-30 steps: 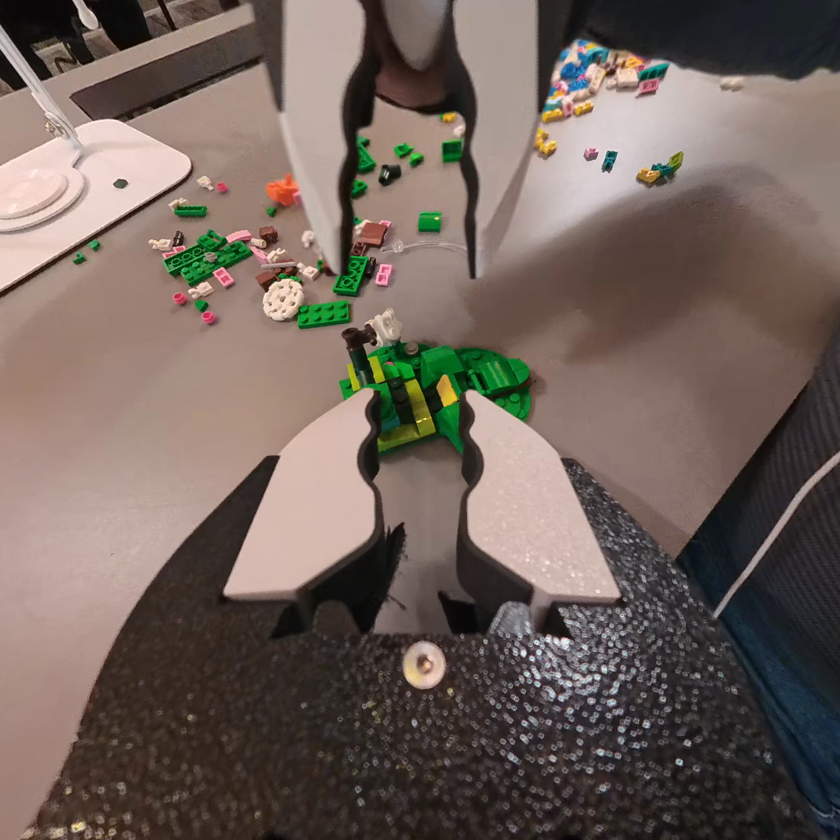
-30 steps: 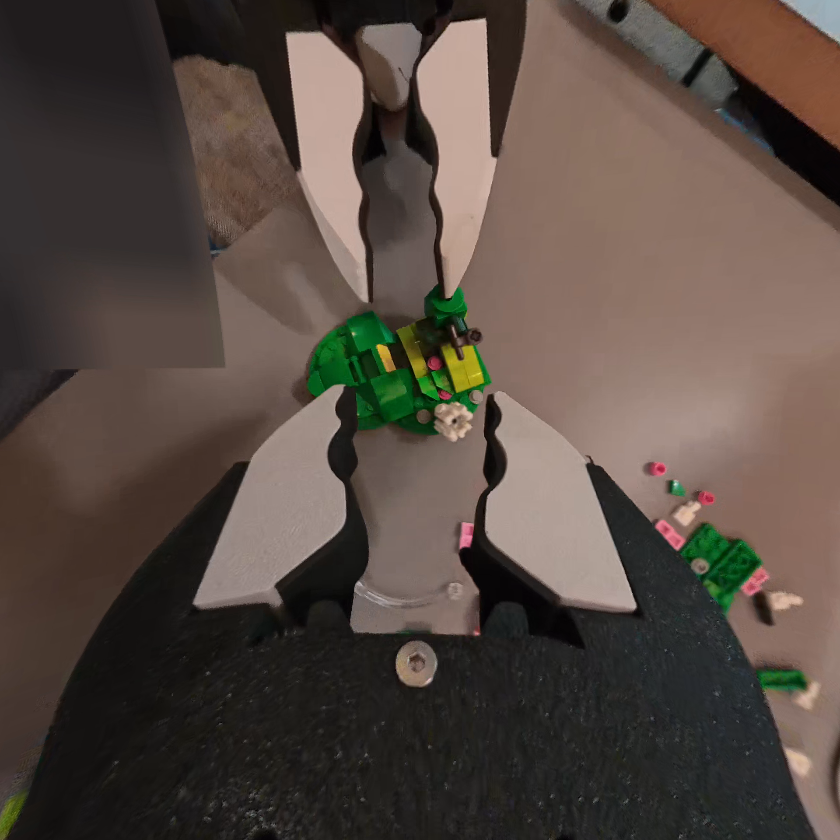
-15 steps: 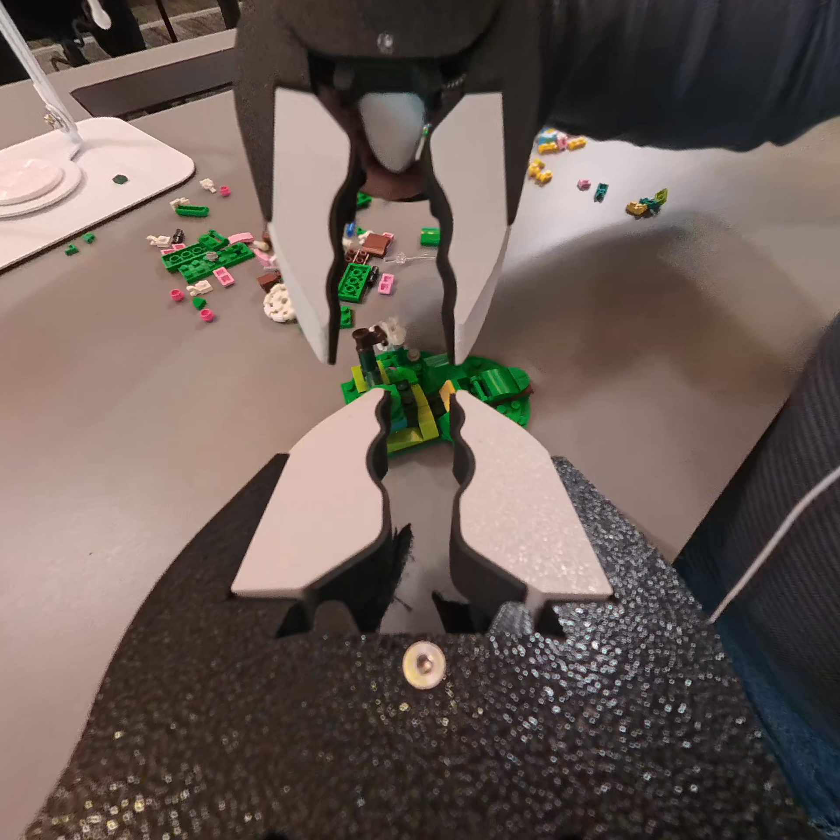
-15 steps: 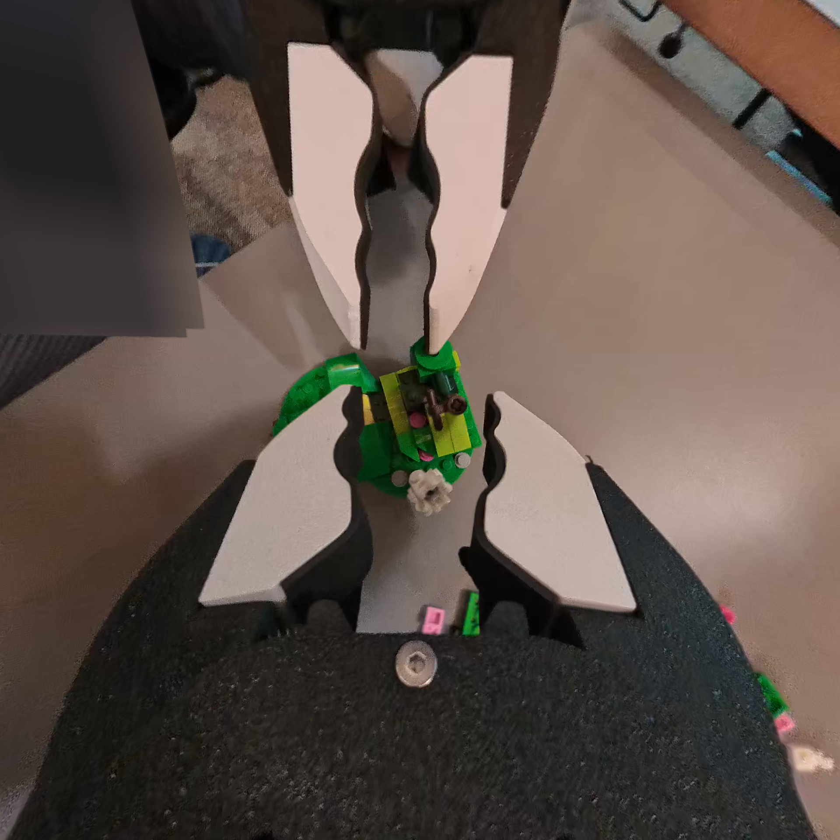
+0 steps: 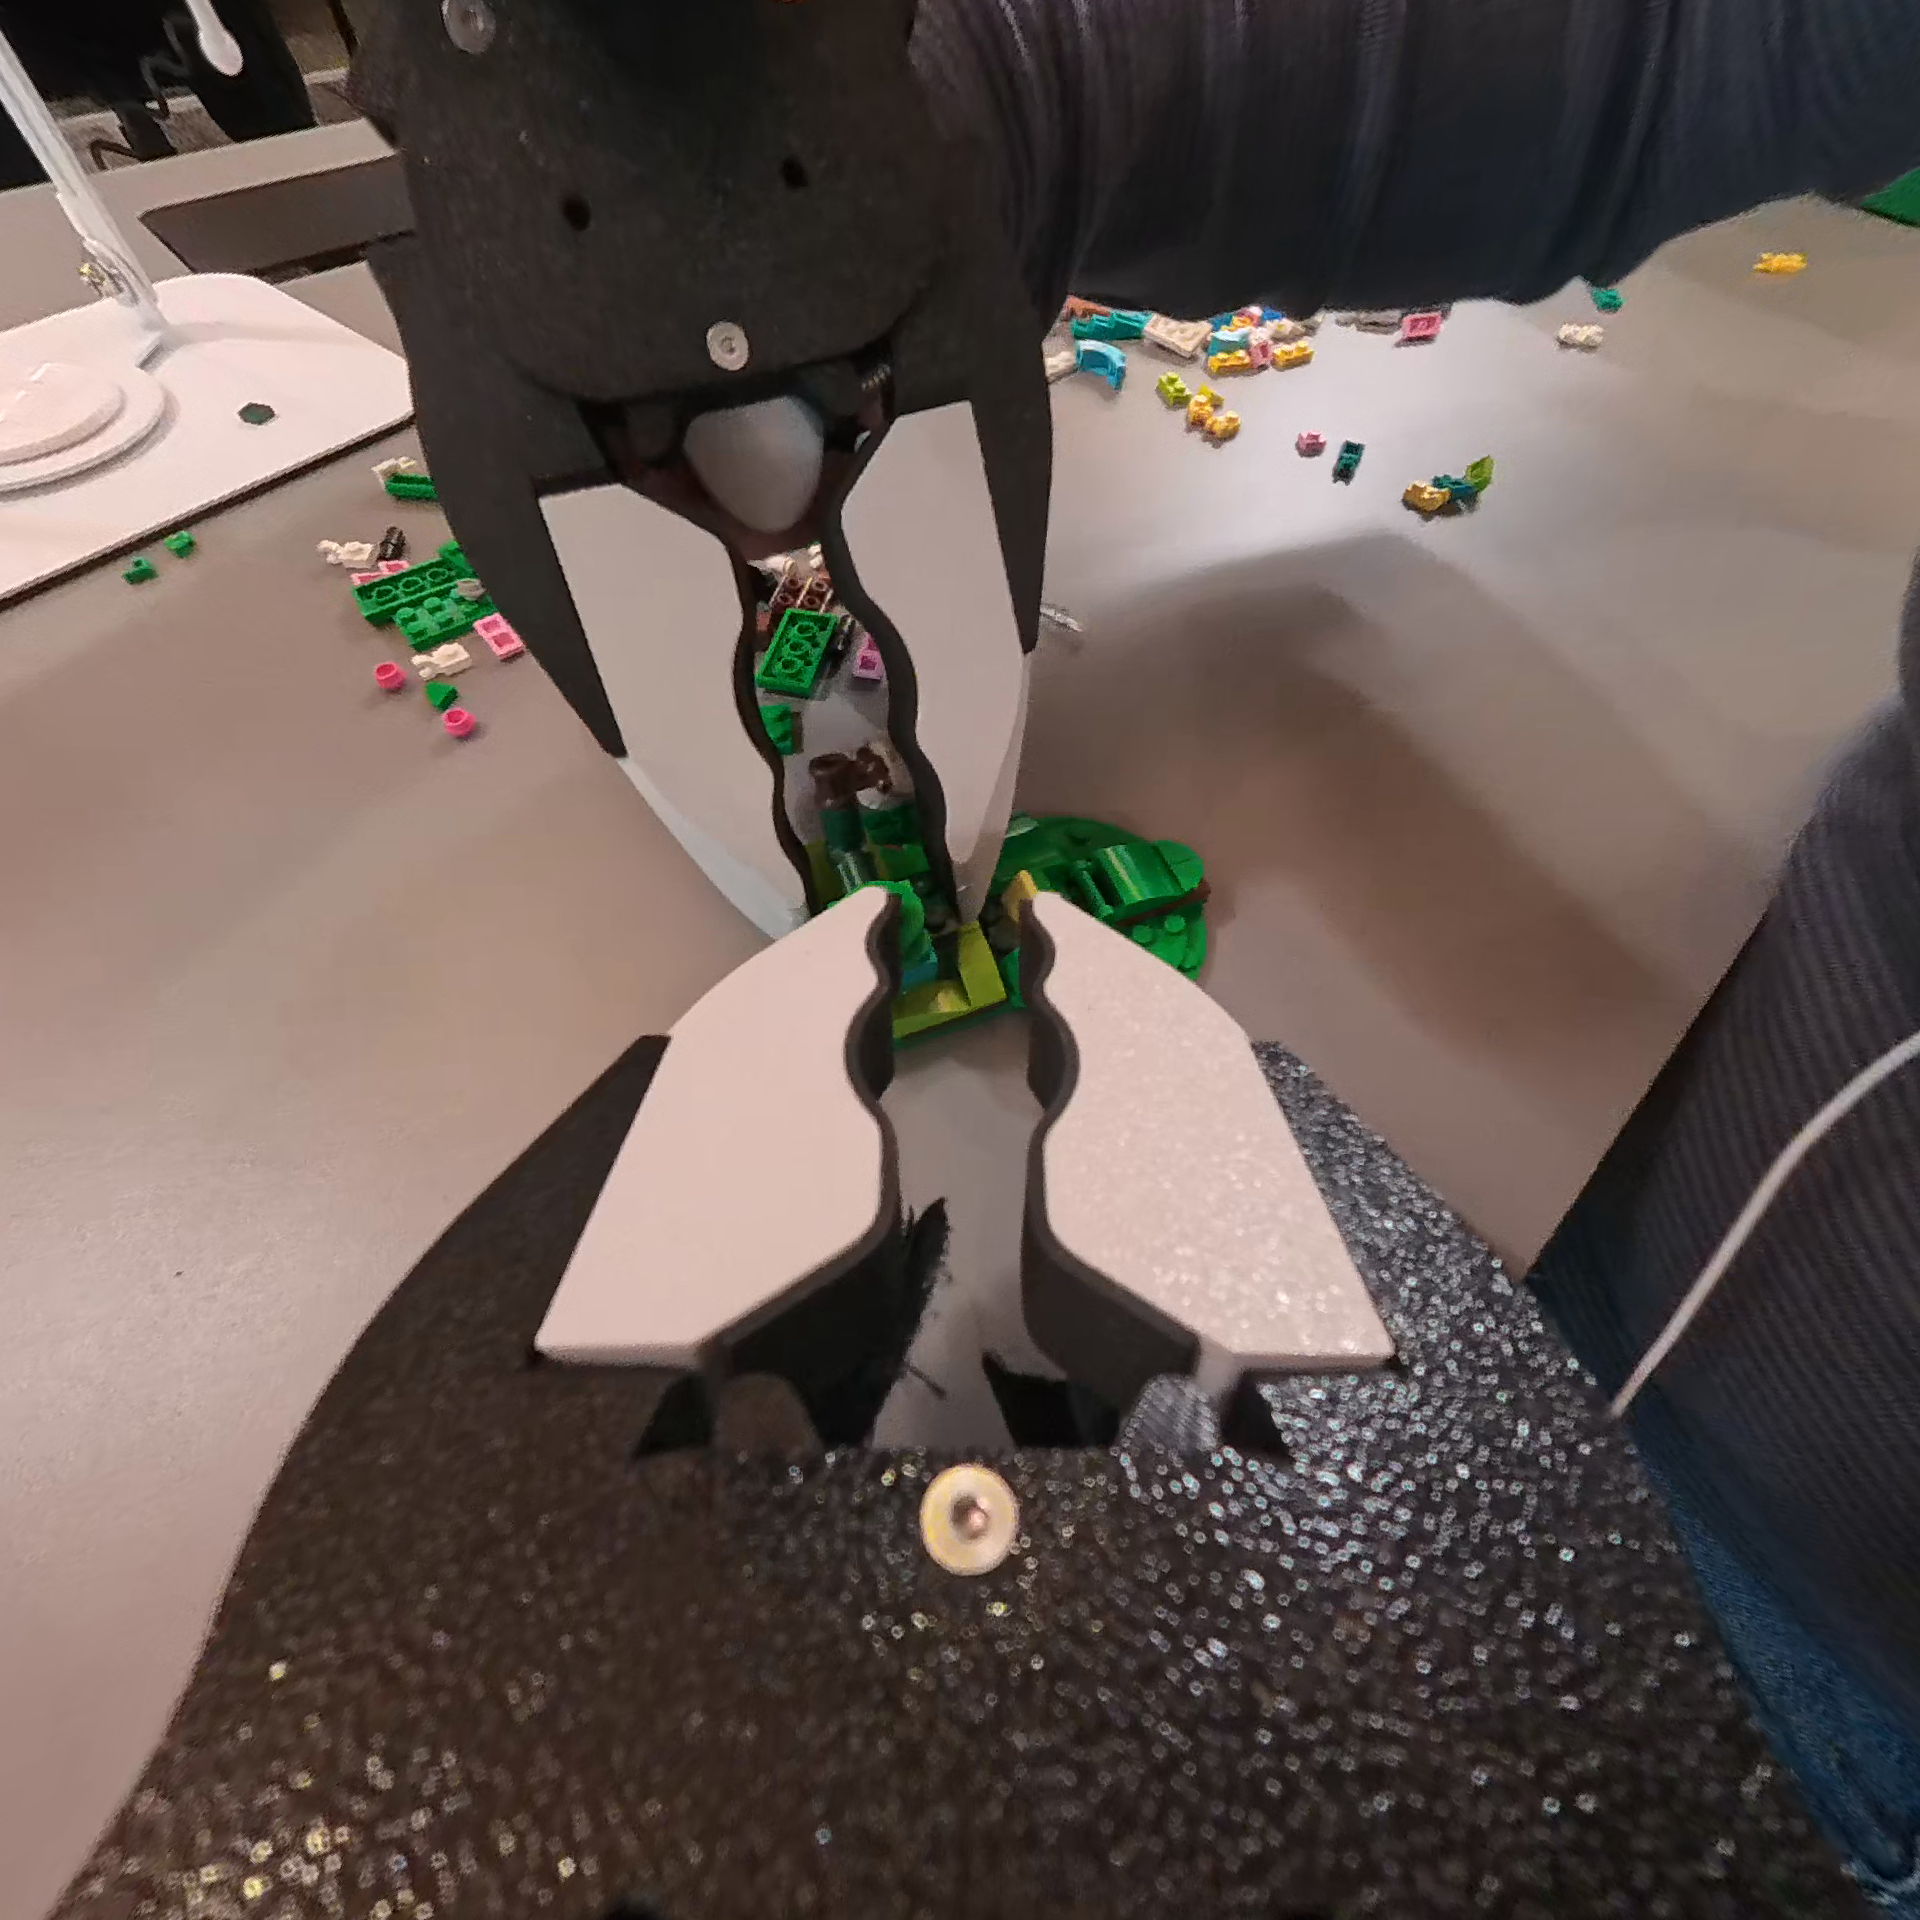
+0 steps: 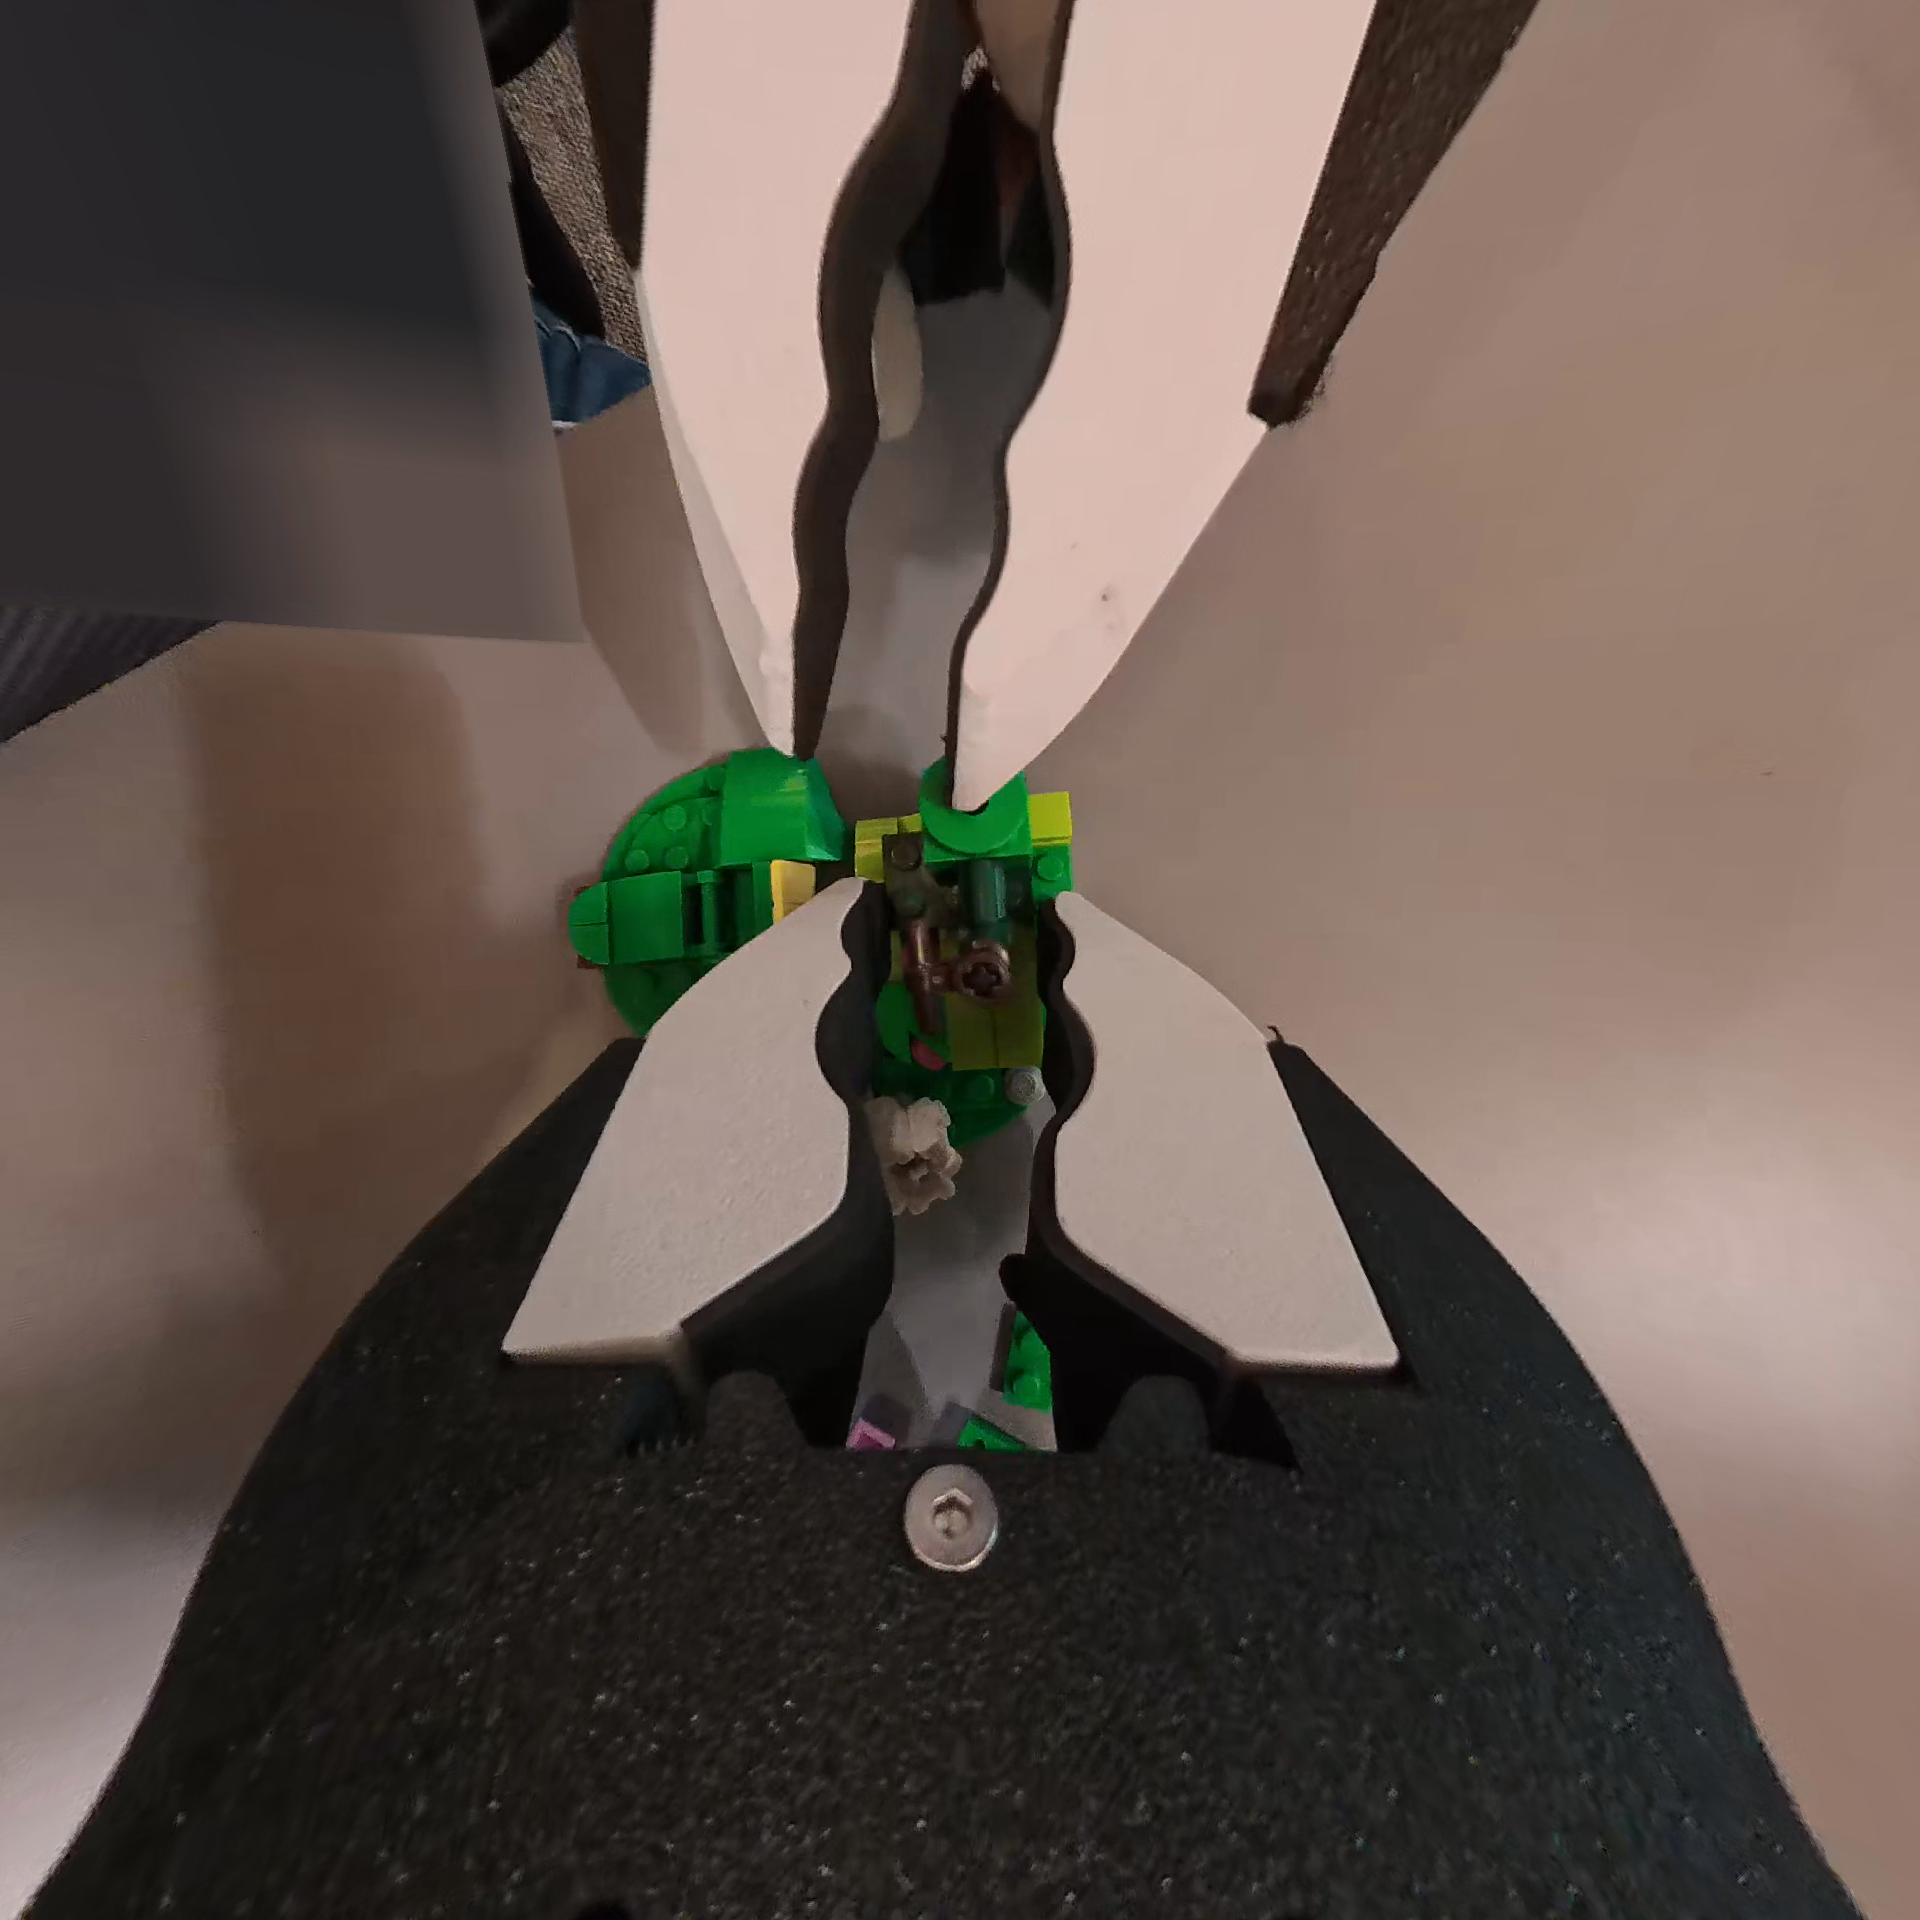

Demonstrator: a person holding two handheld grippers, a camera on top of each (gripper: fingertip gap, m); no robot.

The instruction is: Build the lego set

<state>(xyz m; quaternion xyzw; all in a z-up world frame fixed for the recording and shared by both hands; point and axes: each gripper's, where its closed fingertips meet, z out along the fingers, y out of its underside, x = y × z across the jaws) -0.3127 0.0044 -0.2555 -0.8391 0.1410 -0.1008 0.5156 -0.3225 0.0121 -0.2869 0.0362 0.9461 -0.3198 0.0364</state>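
**Both grippers meet over the green build**

Here we see the build (image 5: 1049, 914) — a small green lego model with lime and yellow plates — sitting on the grey table (image 5: 312, 987), right at the middle of both wrist views. In the left wrist view it lies just past our fingertips, toward 12 o'clock; its round green base spreads out toward 2 o'clock.

The left gripper (image 5: 956, 925) has its fingers narrowly parted, with the lime end of the build showing in the gap between the tips. We cannot tell whether the pads press on it. In the right wrist view the same gripper comes down from 12 o'clock, and one of its tips touches a round green piece (image 6: 971, 821) at the far edge of the build.

The right gripper (image 6: 956, 914) also has a narrow gap. Its fingers flank the middle of the build, where a brown peg (image 6: 961, 977) stands up, and a white flower (image 6: 920, 1153) lies between the fingers nearer the camera. Whether the pads actually squeeze the build is unclear — the gap looks about as wide as the piece.

Elsewhere, in the left wrist view, loose green and pink bricks (image 5: 436, 613) lie at 10 o'clock, a white board (image 5: 208, 395) sits beyond them at the far left, and a scatter of coloured bricks (image 5: 1216, 353) lies at 1 o'clock. A dark sleeve (image 5: 1351, 135) crosses the top of the frame.
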